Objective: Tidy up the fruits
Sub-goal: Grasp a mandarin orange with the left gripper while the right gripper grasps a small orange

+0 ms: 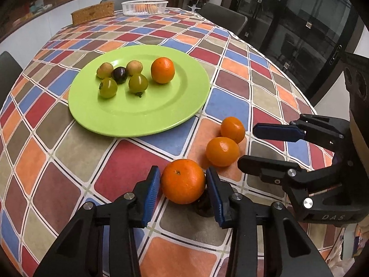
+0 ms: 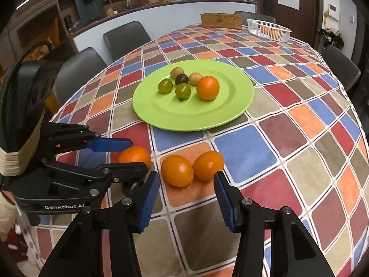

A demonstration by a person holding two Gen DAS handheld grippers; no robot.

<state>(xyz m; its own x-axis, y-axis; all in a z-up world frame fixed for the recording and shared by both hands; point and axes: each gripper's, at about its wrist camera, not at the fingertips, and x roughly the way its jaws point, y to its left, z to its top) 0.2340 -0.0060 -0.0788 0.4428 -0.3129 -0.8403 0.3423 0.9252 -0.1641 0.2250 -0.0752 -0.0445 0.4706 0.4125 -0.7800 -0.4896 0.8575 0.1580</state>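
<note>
My left gripper (image 1: pixel 183 173) is shut on a large orange (image 1: pixel 183 181) that rests on the checked tablecloth, with a blue pad against each side. The right wrist view shows that orange (image 2: pixel 135 157) between the left gripper's (image 2: pixel 138 154) fingers. Two smaller oranges (image 2: pixel 177 170) (image 2: pixel 208 165) lie side by side just beyond my right gripper (image 2: pixel 186 184). That gripper is open and holds nothing, and its fingertips stop short of them. A green plate (image 1: pixel 161 115) behind holds one orange (image 1: pixel 162 70) and several small green and dark fruits (image 1: pixel 120 76).
A white basket (image 1: pixel 144 7) and a wicker box (image 1: pixel 92 13) stand at the table's far end. Dark chairs (image 2: pixel 125 38) surround the table. A small dark object (image 1: pixel 205 207) lies on the cloth under the left gripper. The table edge runs close on the right (image 1: pixel 322 124).
</note>
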